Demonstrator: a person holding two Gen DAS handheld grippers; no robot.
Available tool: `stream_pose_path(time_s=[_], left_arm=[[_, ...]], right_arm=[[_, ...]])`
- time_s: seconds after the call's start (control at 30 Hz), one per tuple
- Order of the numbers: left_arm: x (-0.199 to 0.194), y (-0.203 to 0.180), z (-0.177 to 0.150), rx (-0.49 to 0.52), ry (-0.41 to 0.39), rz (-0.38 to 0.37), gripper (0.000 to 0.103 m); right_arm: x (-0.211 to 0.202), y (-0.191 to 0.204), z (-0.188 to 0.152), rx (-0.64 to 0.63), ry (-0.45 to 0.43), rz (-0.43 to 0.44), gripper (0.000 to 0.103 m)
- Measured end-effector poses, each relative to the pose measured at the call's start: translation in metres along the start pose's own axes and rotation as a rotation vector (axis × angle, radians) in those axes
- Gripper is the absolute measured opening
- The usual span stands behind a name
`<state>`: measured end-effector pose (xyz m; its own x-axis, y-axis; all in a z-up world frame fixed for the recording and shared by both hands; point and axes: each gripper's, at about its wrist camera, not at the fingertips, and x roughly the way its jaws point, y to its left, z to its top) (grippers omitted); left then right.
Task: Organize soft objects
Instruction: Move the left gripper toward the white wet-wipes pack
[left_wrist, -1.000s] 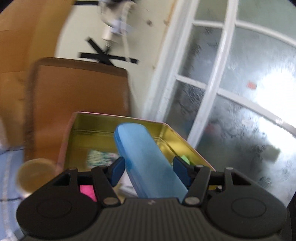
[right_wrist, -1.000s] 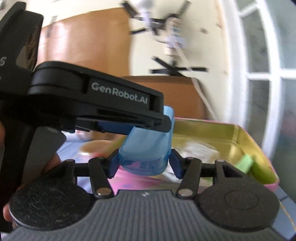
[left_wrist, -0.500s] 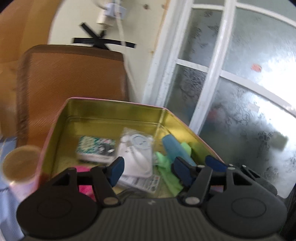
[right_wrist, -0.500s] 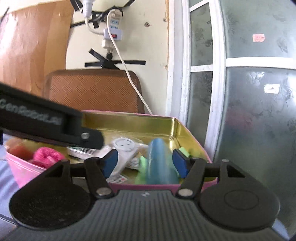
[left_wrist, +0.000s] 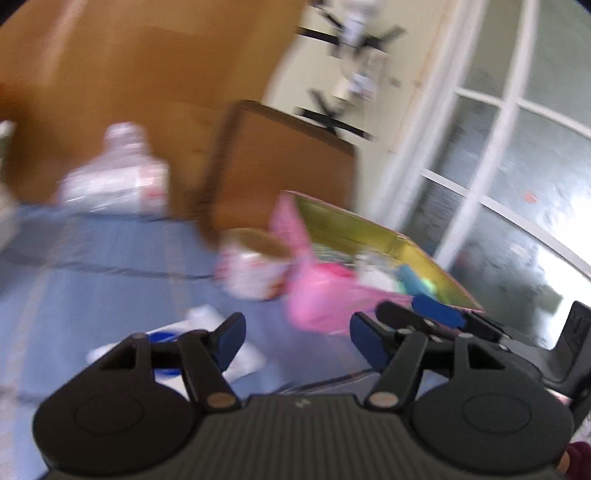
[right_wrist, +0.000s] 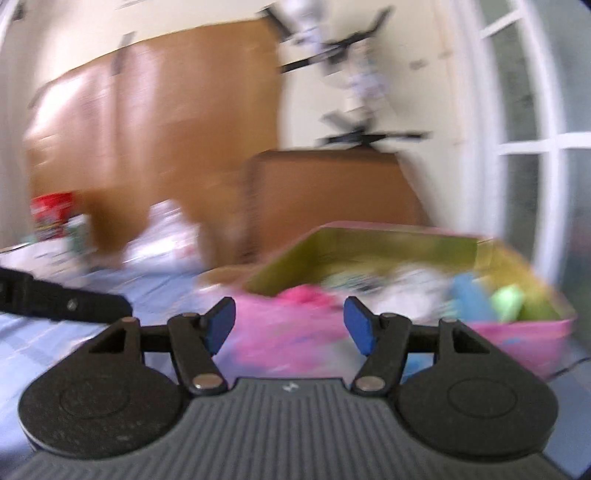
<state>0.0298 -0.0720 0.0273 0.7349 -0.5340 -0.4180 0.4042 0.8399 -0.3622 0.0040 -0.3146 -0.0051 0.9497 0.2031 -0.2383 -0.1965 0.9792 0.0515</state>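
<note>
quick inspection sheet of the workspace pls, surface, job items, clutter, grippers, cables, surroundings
surface: blue cloth covers the table.
job's things: pink tin with a gold inside holds a blue case, a green item, a pink fluffy item and white packets; all blurred.
clutter: tape roll beside the tin, clear plastic bottle, red container, white item with a blue mark on the cloth.
grippers: left gripper jaws opening, nothing between them; right gripper open, empty.
cables: white cable hangs on the wall, held by black tape.
surroundings: wooden chair back, frosted glass door, brown panel.
</note>
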Motion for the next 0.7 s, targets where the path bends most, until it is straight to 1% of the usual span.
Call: stream_pose_path(time_s=[0.07, 0.13, 0.17, 0.23, 0.3, 0.37, 0.43, 0.47, 0.5, 0.57, 0.6, 0.63, 0.67, 0.7], left_arm=[[-0.018, 0.027, -0.006, -0.063, -0.008, 0.058, 0.064], [-0.032, 0.054, -0.011, -0.153, -0.007, 0.094, 0.062], [-0.037, 0.066, -0.014, -0.202, -0.004, 0.101, 0.062], [-0.043, 0.084, -0.018, -0.267, 0.0, 0.11, 0.062], [-0.043, 0.091, -0.022, -0.293, 0.01, 0.113, 0.062], [-0.04, 0.093, -0.023, -0.302, 0.03, 0.102, 0.059], [-0.035, 0.09, -0.025, -0.306, 0.049, 0.072, 0.059], [-0.033, 0.088, -0.027, -0.302, 0.058, 0.058, 0.059], [-0.031, 0.085, -0.029, -0.294, 0.067, 0.045, 0.059], [-0.025, 0.079, -0.035, -0.274, 0.088, 0.018, 0.059], [-0.022, 0.076, -0.036, -0.263, 0.098, 0.011, 0.059], [-0.02, 0.072, -0.037, -0.24, 0.089, 0.02, 0.059], [-0.019, 0.069, -0.037, -0.22, 0.088, 0.032, 0.059], [-0.017, 0.068, -0.036, -0.213, 0.088, 0.04, 0.059]], right_arm=[[0.007, 0.018, -0.003, -0.002, 0.06, 0.113, 0.067], [0.018, 0.035, -0.006, -0.007, 0.131, 0.193, 0.068], [0.025, 0.043, -0.007, -0.016, 0.163, 0.213, 0.068], [0.039, 0.056, -0.006, -0.032, 0.211, 0.231, 0.068], [0.051, 0.065, -0.005, -0.021, 0.231, 0.246, 0.067], [0.064, 0.068, -0.001, 0.008, 0.258, 0.255, 0.065], [0.077, 0.07, 0.0, 0.038, 0.292, 0.257, 0.048], [0.082, 0.069, -0.002, 0.052, 0.318, 0.256, 0.031], [0.085, 0.07, -0.006, 0.07, 0.344, 0.25, 0.018], [0.082, 0.065, -0.012, 0.125, 0.352, 0.265, 0.015], [0.081, 0.066, -0.012, 0.124, 0.353, 0.265, 0.01], [0.077, 0.067, -0.013, 0.109, 0.356, 0.264, 0.005], [0.076, 0.068, -0.014, 0.098, 0.374, 0.271, 0.002], [0.073, 0.069, -0.017, 0.101, 0.384, 0.289, 0.003]])
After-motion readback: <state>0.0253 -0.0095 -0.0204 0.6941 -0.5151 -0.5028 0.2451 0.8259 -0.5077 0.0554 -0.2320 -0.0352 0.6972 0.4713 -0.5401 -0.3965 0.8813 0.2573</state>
